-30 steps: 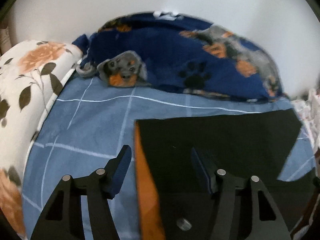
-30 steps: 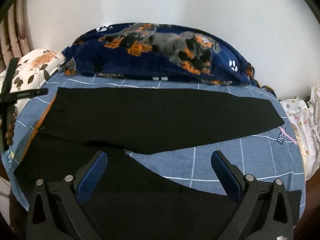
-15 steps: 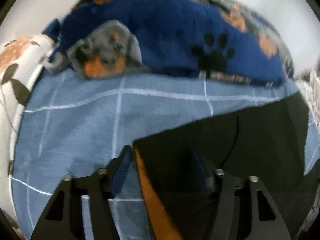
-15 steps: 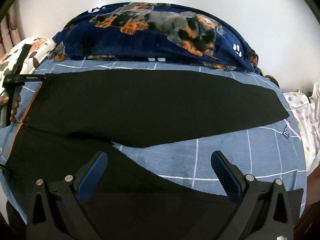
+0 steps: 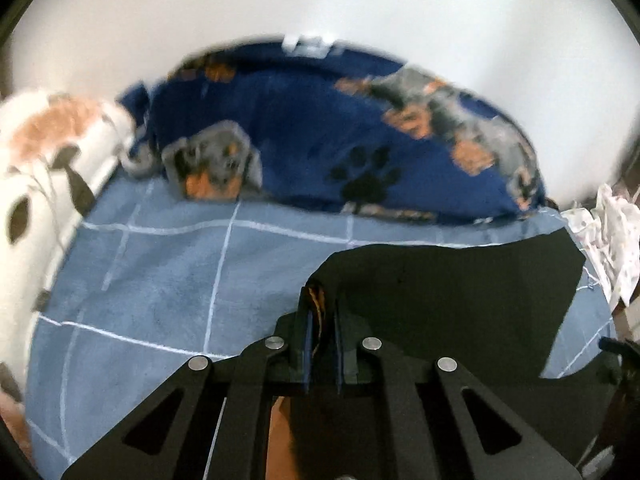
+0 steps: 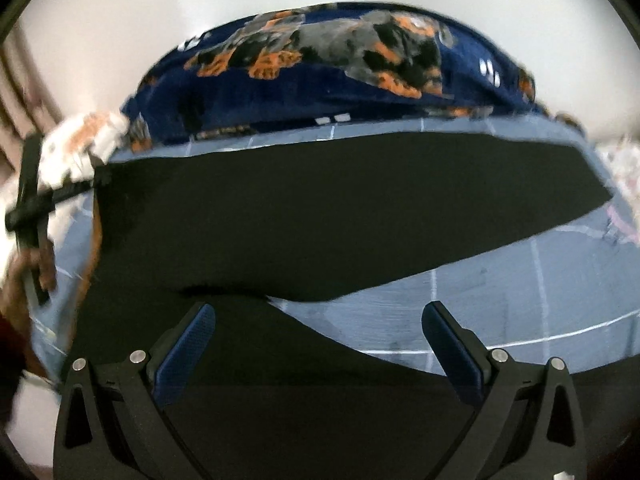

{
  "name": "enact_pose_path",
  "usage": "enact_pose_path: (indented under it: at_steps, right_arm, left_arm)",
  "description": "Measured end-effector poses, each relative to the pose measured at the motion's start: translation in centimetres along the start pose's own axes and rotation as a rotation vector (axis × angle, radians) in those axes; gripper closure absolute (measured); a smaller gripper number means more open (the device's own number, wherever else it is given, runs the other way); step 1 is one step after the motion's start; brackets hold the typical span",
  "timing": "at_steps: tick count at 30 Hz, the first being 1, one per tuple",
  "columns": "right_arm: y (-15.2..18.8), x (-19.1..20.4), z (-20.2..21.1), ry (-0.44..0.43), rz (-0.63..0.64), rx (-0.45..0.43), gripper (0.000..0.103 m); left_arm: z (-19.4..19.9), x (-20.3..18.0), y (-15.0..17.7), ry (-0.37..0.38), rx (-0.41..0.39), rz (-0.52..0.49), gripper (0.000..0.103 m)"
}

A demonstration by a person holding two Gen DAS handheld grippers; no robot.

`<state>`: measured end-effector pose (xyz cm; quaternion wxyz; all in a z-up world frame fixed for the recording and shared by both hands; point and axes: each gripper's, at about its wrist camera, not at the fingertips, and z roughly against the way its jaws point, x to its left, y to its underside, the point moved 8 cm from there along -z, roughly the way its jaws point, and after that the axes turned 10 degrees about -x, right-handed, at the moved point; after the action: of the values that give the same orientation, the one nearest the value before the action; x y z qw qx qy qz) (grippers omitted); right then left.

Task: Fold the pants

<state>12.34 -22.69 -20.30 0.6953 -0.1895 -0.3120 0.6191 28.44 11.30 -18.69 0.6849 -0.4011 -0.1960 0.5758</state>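
Pinching the waist corner of the black pants [image 5: 460, 292], the left gripper [image 5: 322, 340] has its two blue pads pressed together on the cloth, with a bit of orange lining showing between them. The right gripper [image 6: 320, 344] hangs over the near leg with its fingers wide apart and nothing between them.

The pants lie flat on the blue checked bedsheet [image 5: 160, 280]. In the right wrist view, one leg lies close to the gripper and the other leg stretches across the bed behind it, with a wedge of sheet between the two. The left gripper shows at the far left there, at the waist end.

To do this step well, the left gripper should keep a firm pinch and lift the corner just a little, so the cloth does not drag or bunch up. The right gripper probably needs to come down and grab the edge of the near leg, so both ends move over together and the legs line up neatly.

Farther back sit a flowery pillow [image 5: 36, 176] and a dark blue dog blanket [image 6: 340, 76], against a white wall.
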Motion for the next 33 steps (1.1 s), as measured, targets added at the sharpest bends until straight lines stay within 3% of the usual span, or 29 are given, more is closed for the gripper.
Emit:
enact_pose_path:
  at_steps: [3, 8, 15, 20, 21, 22, 24, 29, 33]
  right_arm:
    - [-1.3, -0.9, -0.2, -0.141, -0.16, -0.001, 0.0]
    - [-4.5, -2.7, -1.2, -0.277, -0.371, -0.01, 0.005]
    - [-8.0, -4.1, -5.3, -0.388, -0.565, 0.036, 0.014]
    - [-9.7, -5.6, -8.5, -0.4, -0.652, 0.067, 0.019]
    - [-9.7, -5.8, -9.5, -0.388, -0.662, 0.093, 0.03]
    - [-9.6, -6.0, -10.0, -0.383, -0.676, 0.109, 0.057]
    - [-9.0, -5.9, -10.5, -0.388, -0.685, 0.145, 0.096]
    - [-6.6, -6.2, -7.3, -0.374, -0.623, 0.091, 0.097]
    - [-2.7, -5.9, -2.7, -0.374, -0.58, 0.07, 0.097]
  left_arm:
    - [4.1, -2.8, -0.4, 0.023, -0.079, -0.034, 0.095]
    - [9.4, -5.4, 1.0, 0.046, -0.139, -0.067, 0.094]
    - [14.4, -7.3, 5.4, 0.085, -0.142, 0.031, 0.094]
    - [15.9, -7.7, 8.5, 0.1, -0.104, 0.117, 0.093]
    - [15.9, -7.8, 9.0, 0.1, -0.094, 0.128, 0.093]
    - [15.9, -7.9, 9.3, 0.096, -0.089, 0.131, 0.093]
    - [15.6, -7.9, 9.7, 0.09, -0.074, 0.133, 0.092]
    - [15.9, -6.8, 9.9, 0.057, -0.064, 0.132, 0.092]
    - [16.8, -5.8, 10.6, 0.037, -0.043, 0.123, 0.091]
